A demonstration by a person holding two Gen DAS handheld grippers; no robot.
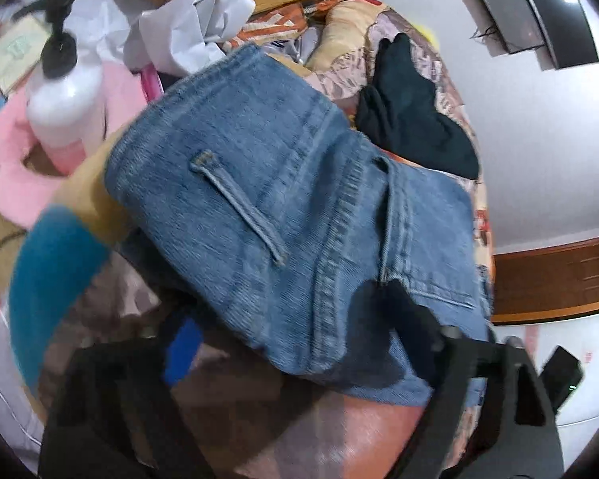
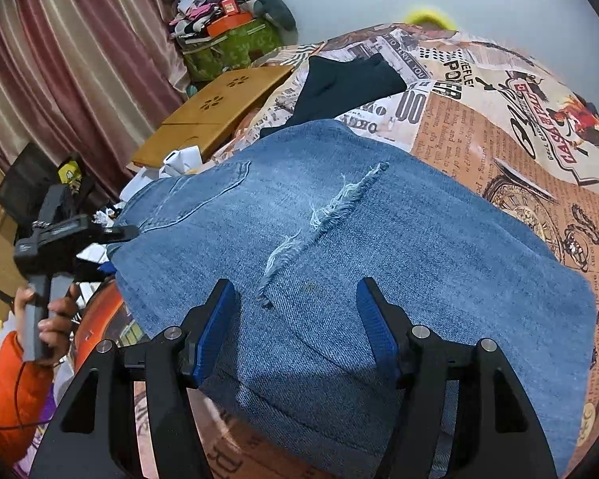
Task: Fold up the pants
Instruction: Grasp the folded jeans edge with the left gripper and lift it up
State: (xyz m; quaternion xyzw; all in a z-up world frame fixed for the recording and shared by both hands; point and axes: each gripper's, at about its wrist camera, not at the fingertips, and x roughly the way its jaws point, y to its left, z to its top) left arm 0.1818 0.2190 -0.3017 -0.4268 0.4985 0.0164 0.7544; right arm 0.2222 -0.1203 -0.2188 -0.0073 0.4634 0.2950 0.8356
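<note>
Blue ripped jeans [image 2: 339,247] lie folded on a newspaper-print bedspread [image 2: 519,127]. My right gripper [image 2: 297,315] is open just above the denim, its blue pads either side of the frayed rip [image 2: 323,219], holding nothing. My left gripper [image 2: 127,233] shows at the jeans' left edge, by the waist, held in a hand. In the blurred left wrist view the waistband with a belt loop [image 1: 239,207] fills the frame, and my left gripper [image 1: 283,343] has the denim [image 1: 259,151] draped between its fingers; the right finger [image 1: 415,311] lies on the cloth.
A dark garment [image 2: 347,84] lies on the bed beyond the jeans. A wooden lap table [image 2: 215,115], green bags and curtains stand at the left. A pump bottle [image 1: 64,95], a pink plush thing [image 1: 16,151] and crumpled paper [image 1: 191,28] sit near the waistband.
</note>
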